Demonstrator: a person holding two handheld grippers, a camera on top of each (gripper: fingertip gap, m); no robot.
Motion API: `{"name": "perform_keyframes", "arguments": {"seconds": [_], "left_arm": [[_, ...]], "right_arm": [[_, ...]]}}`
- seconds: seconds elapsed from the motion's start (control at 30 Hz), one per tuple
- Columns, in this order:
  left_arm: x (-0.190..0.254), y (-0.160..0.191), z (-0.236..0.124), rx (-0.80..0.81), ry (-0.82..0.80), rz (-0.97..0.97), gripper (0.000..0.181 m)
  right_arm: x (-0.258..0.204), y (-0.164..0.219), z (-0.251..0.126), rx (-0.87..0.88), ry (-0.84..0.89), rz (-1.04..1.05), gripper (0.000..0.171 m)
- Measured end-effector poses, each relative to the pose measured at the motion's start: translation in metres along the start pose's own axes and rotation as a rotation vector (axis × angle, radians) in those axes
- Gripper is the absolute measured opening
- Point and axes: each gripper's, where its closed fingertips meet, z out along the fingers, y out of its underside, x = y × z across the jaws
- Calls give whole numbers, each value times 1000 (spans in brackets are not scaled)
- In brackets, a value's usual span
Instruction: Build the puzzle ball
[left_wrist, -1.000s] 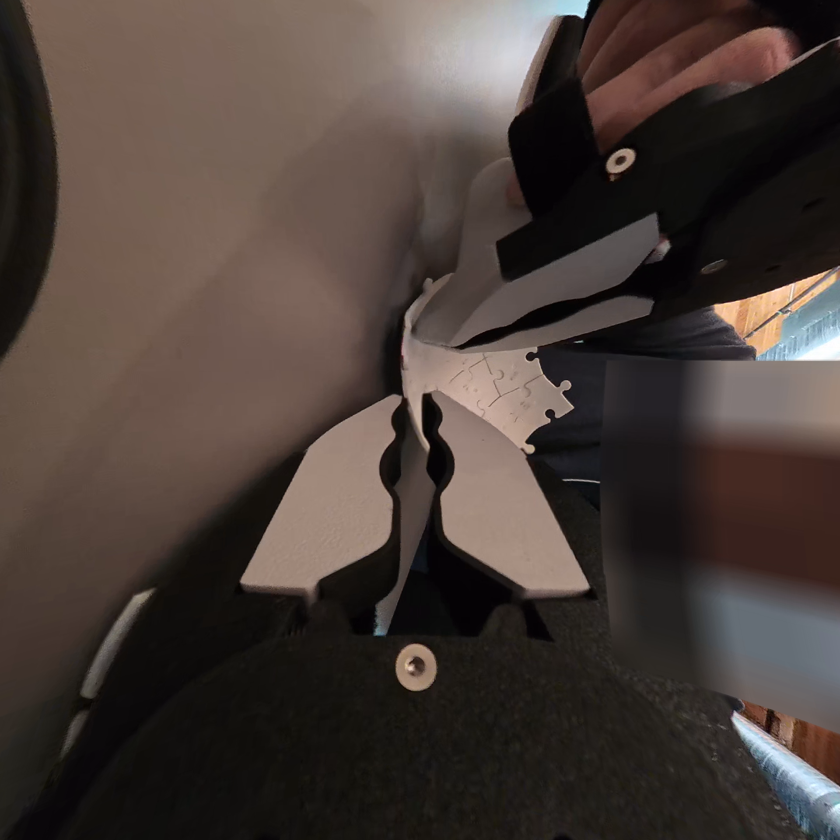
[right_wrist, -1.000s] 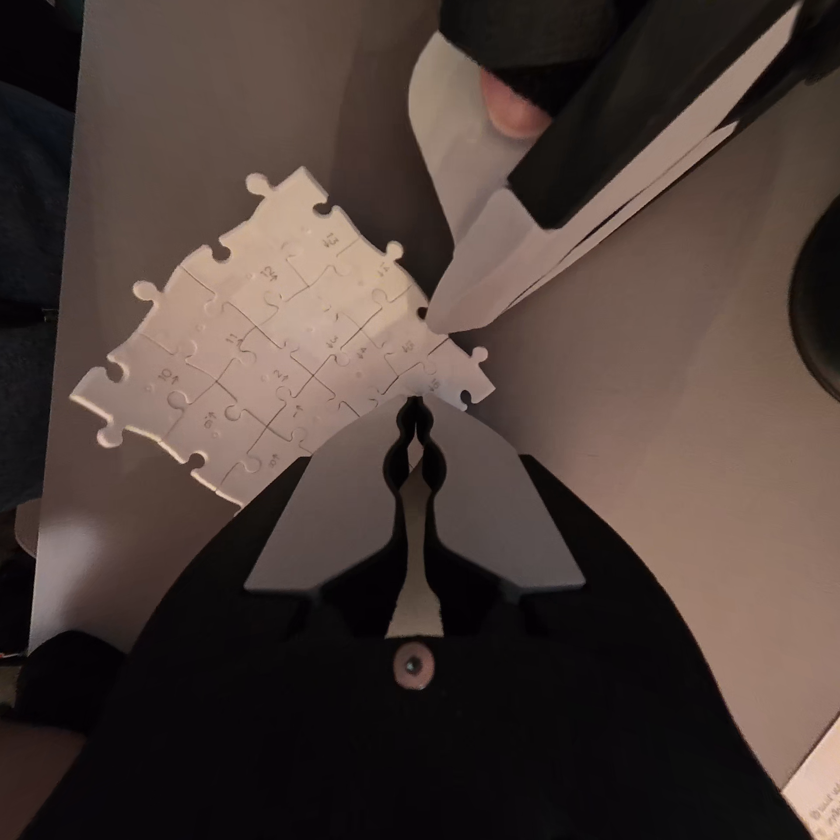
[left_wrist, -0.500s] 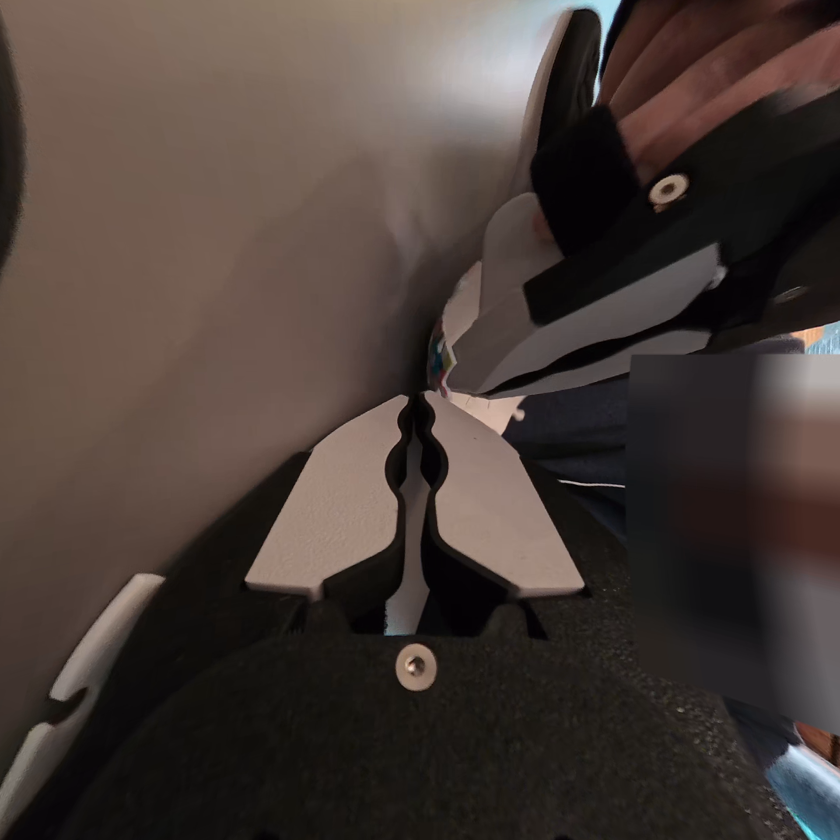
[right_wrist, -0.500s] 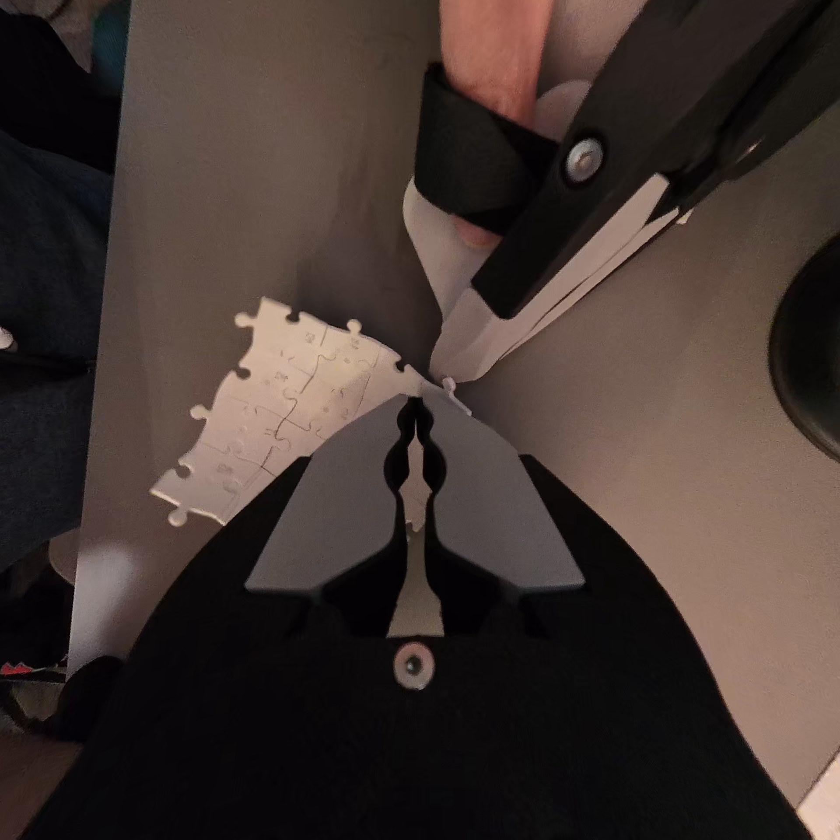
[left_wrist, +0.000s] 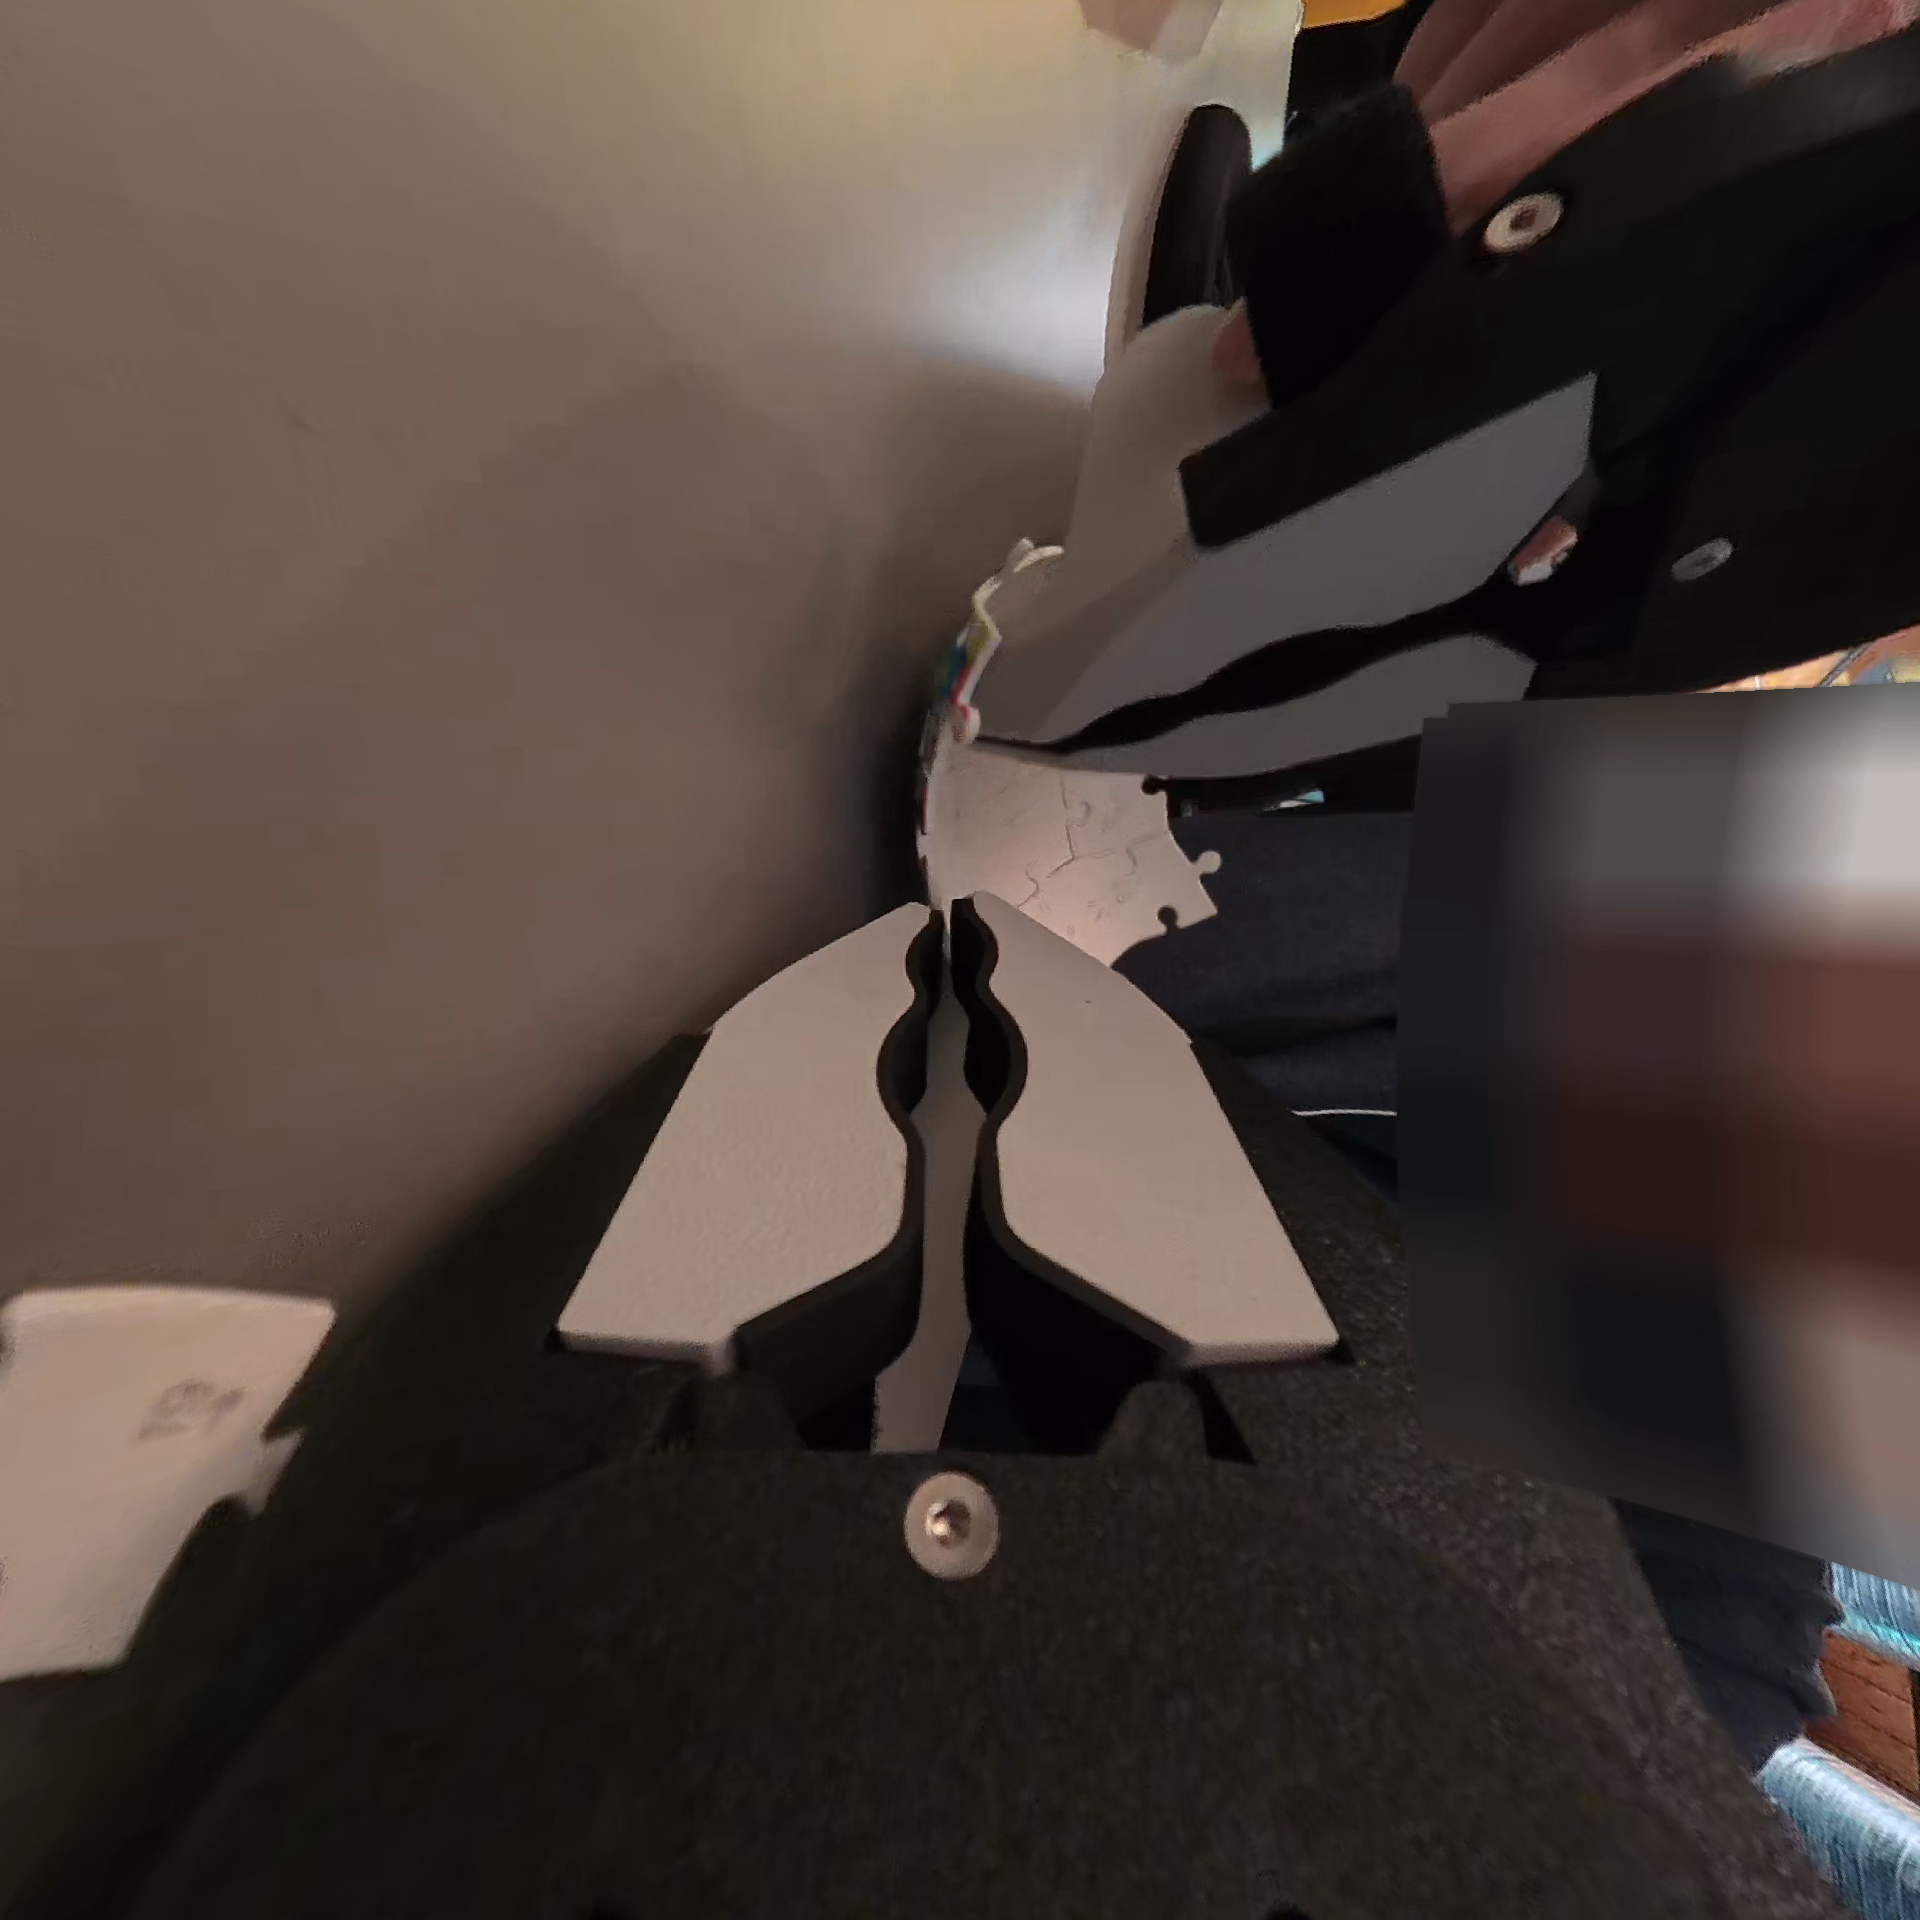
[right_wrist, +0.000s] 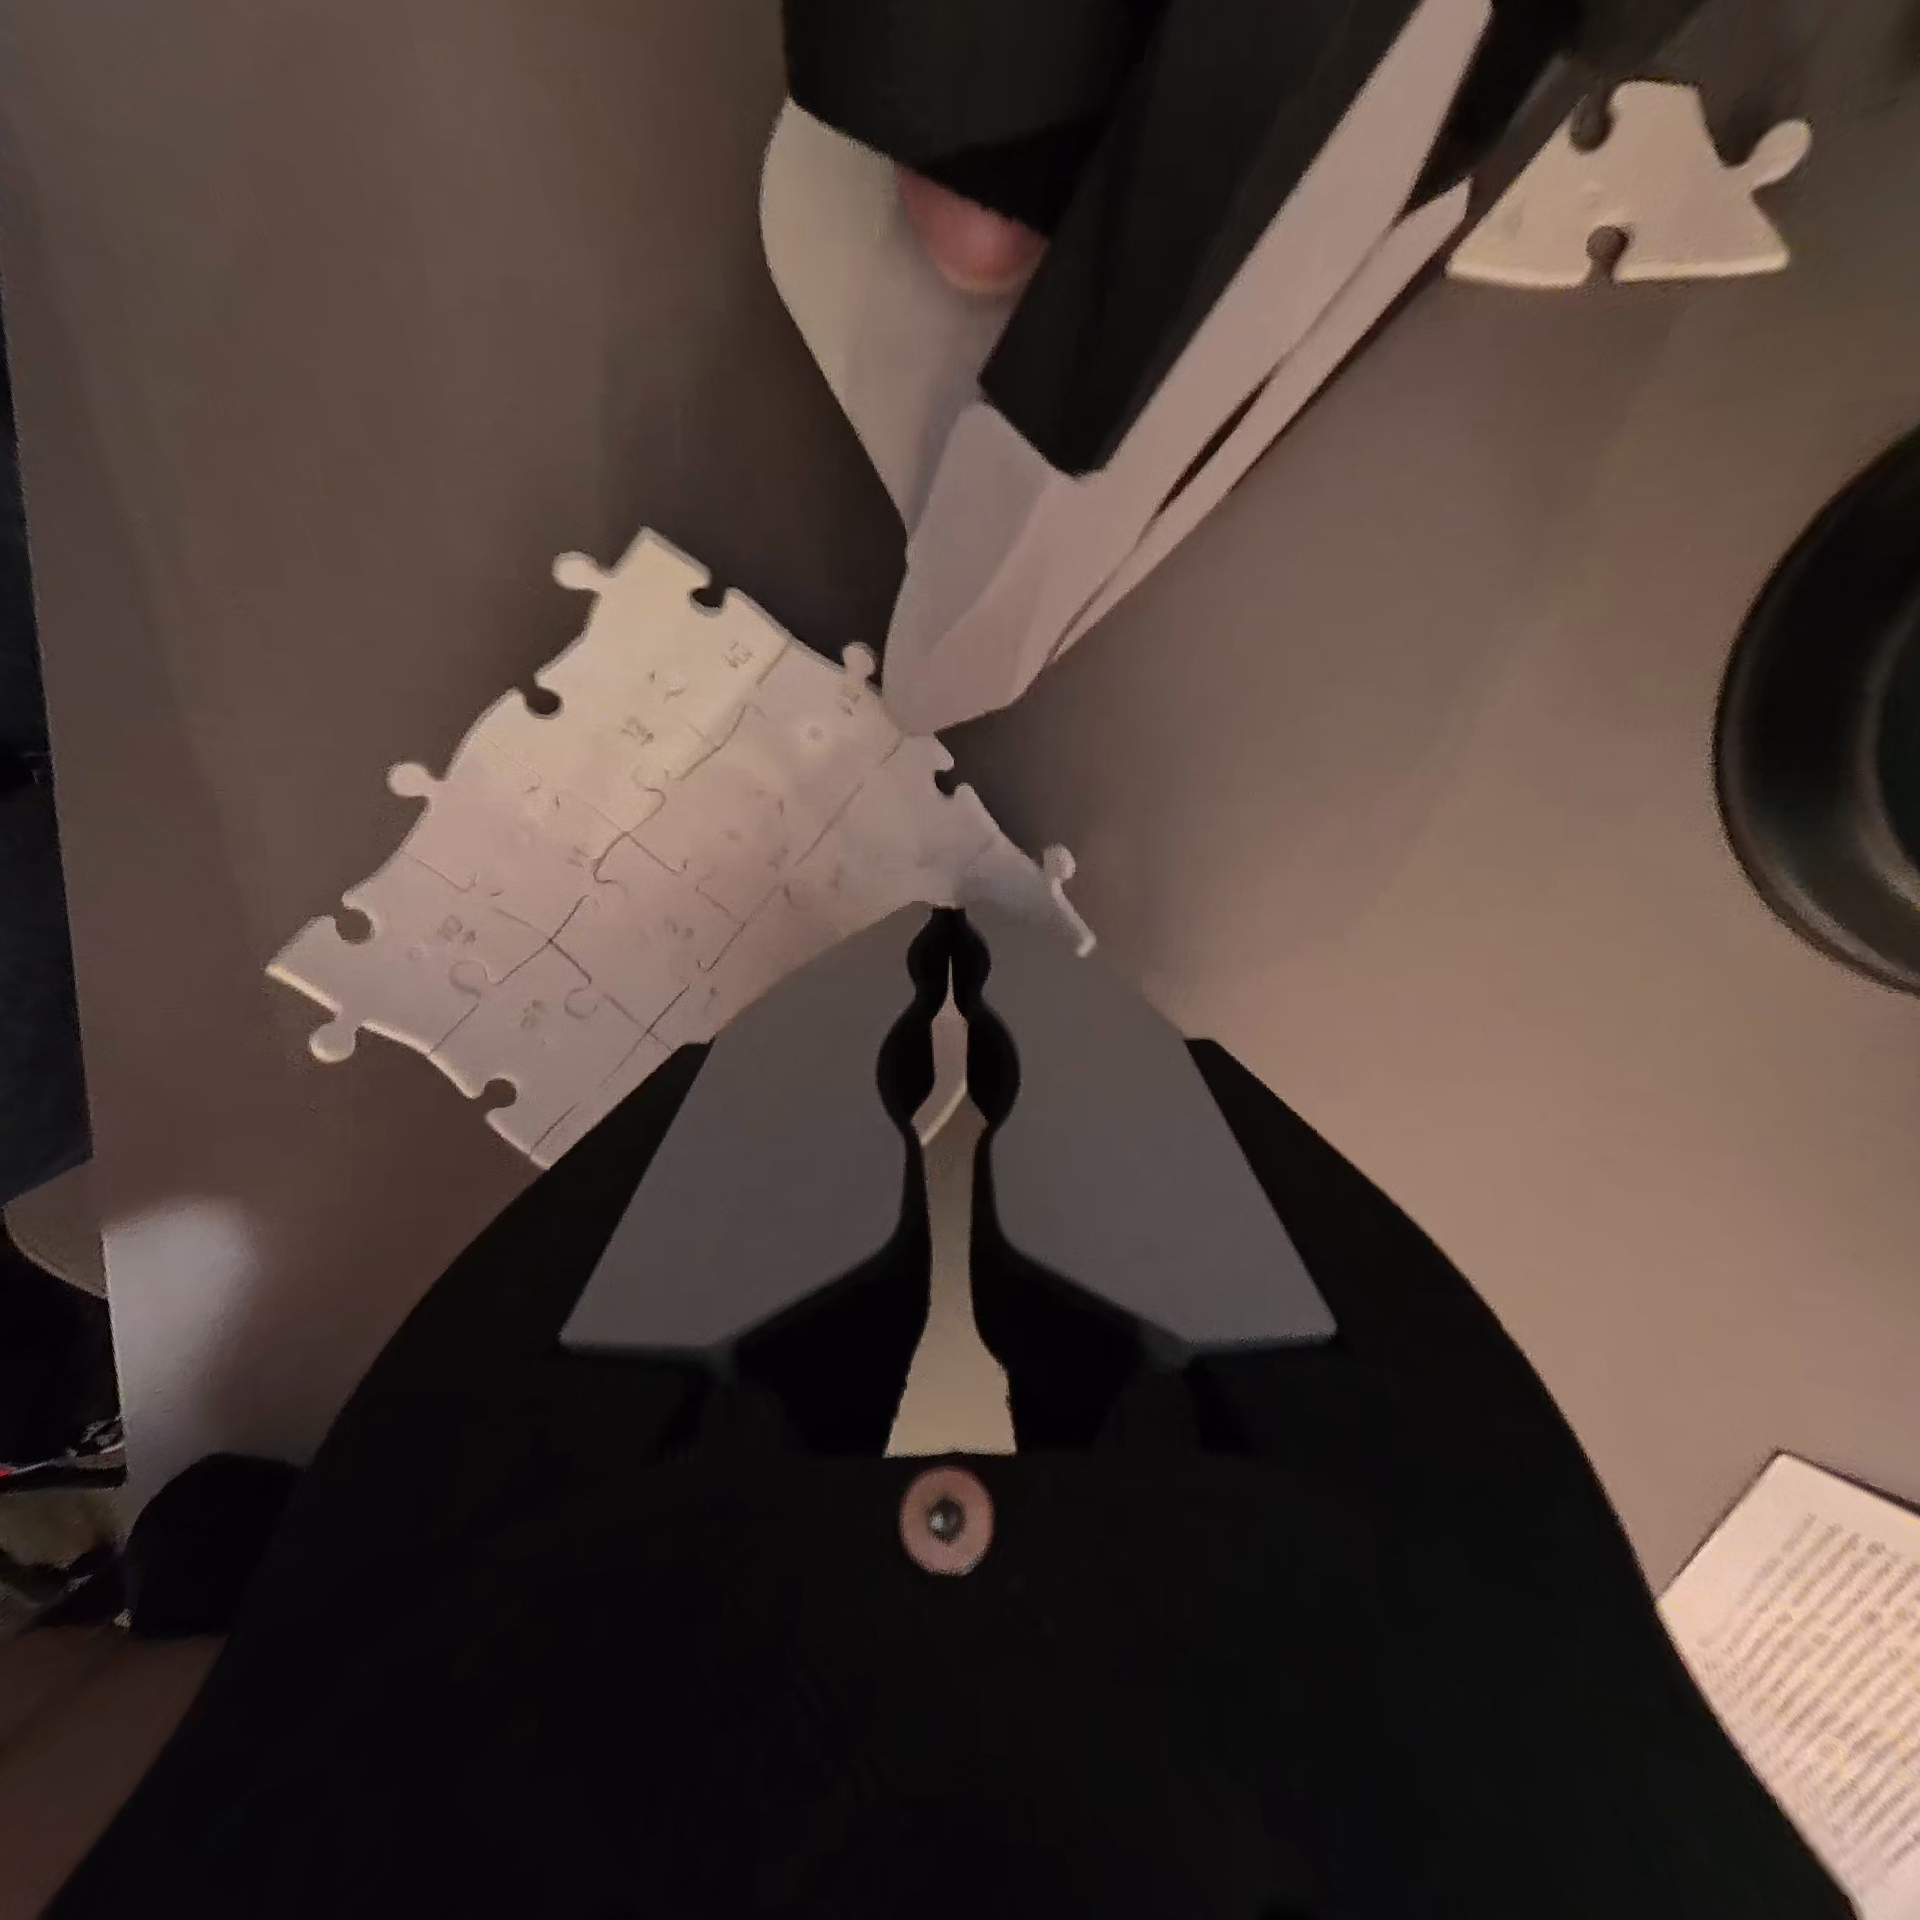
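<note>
**Two grippers pinching one puzzle panel**

Left wrist view: my left gripper (left_wrist: 950, 914) clamps the curved puzzle panel (left_wrist: 1070, 842).

Right wrist view: right gripper (right_wrist: 950, 920) clamps the panel's corner above the table (right_wrist: 1351, 831). I'd flex gently, keeping seams locked.

The white joined puzzle panel (right_wrist: 644, 862) of interlocked curved pieces bears a small raised mark on the plain back of each piece, too blurred to read with certainty. A loose white puzzle piece (left_wrist: 156, 1455) carries a like raised mark near its middle. A white printed paper sheet (right_wrist: 1808, 1662) on the grey bench (right_wrist: 1351, 935) shows rows of fine dark print, too small to read.
</note>
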Motion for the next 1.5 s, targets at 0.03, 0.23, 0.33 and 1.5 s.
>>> {"name": "perform_keyframes", "arguments": {"seconds": [0.03,0.23,0.33,1.5], "left_arm": [[2,1,1,1,9,3,1],[8,4,1,24,29,19,2],[10,5,1,43,39,29,1],[28,38,24,361,5,169,2]], "right_arm": [[1,2,-1,-4,8,1,1],[-4,12,-8,18,-13,41,1],[-8,15,-11,49,-29,67,1],[-19,58,-29,461,-34,360,6]]}}
